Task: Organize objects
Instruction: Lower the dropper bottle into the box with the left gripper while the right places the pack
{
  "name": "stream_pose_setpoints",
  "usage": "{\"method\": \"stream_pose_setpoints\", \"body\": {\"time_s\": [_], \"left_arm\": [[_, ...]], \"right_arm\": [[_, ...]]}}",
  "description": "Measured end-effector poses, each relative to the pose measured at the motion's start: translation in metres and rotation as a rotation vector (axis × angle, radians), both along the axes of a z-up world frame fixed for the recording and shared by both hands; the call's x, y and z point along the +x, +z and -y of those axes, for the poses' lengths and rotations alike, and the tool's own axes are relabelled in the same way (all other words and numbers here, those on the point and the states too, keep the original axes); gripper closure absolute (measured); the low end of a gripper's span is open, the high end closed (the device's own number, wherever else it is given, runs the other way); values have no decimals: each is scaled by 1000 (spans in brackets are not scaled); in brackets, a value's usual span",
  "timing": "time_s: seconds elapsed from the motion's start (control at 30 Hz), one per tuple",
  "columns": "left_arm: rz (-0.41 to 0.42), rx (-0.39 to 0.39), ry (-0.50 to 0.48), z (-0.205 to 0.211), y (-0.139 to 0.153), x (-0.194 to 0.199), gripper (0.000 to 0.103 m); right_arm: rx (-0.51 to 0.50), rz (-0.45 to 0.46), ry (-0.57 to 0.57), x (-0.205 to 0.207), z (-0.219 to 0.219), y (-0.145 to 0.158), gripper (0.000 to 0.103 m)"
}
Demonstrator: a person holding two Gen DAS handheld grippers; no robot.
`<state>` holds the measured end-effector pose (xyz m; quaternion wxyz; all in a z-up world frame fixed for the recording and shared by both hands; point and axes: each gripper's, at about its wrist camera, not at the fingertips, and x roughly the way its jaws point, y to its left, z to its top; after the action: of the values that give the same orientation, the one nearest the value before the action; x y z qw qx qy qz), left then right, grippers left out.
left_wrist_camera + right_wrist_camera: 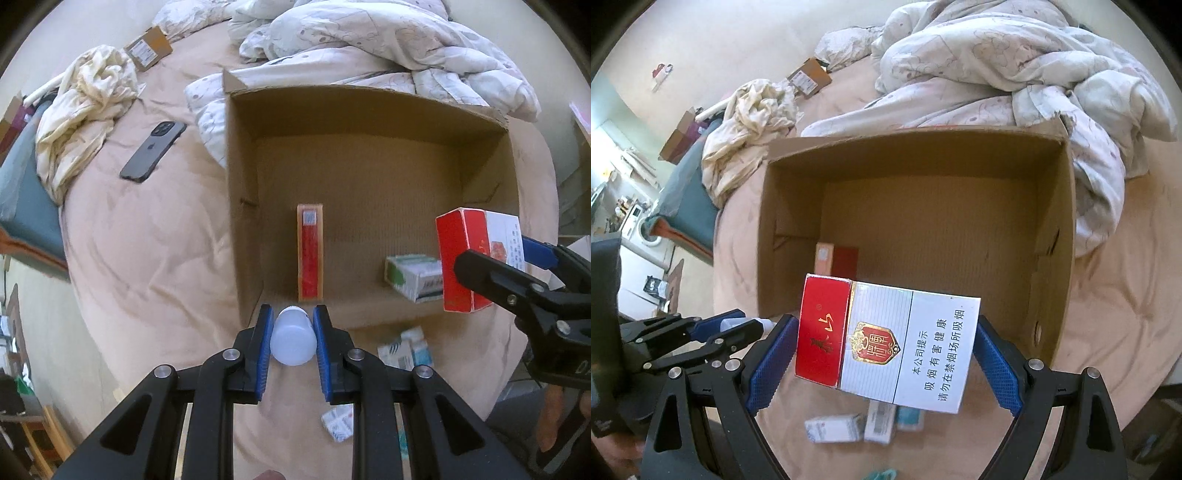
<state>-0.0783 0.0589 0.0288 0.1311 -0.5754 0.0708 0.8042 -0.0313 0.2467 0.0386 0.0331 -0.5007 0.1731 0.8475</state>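
Observation:
An open cardboard box [369, 99] [916, 144] lies on the bed. Inside it stands a red slim box [310, 254] [838, 260], with a green-and-white packet [413, 277] to its right. My left gripper [293, 325] is shut on a small white bottle [293, 341] just before the box's near edge. My right gripper [886, 354] is shut on a red-and-white cigarette carton [886, 343] [476, 258], held above the box's near right corner. The left gripper [738, 325] shows at the left of the right wrist view.
Loose white-and-blue packets [864, 424] [404, 349] lie on the beige sheet in front of the box. A dark phone [153, 151] rests left of the box. Crumpled cream cloth [81, 110], a small brown parcel [147, 48] and a rumpled duvet [369, 40] lie beyond.

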Motion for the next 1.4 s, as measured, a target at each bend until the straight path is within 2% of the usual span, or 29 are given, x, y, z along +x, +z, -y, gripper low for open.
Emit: {"method": "stream_pose_setpoints", "body": {"time_s": [0.5, 0.67, 0.8, 1.1, 1.4], "left_arm": [[8, -1, -7, -31, -31, -53, 83], [39, -5, -11, -31, -47, -60, 83], [32, -6, -13, -31, -49, -61, 83], [19, -30, -41, -36, -54, -61, 83], [7, -37, -44, -35, -52, -57, 83]], "right_arm": [[59, 38, -51, -52, -17, -18, 5], [80, 60, -57, -59, -14, -25, 5], [106, 87, -65, -63, -13, -33, 5], [90, 114, -86, -64, -18, -41, 5], [92, 48, -109, -57, -21, -30, 0]]}}
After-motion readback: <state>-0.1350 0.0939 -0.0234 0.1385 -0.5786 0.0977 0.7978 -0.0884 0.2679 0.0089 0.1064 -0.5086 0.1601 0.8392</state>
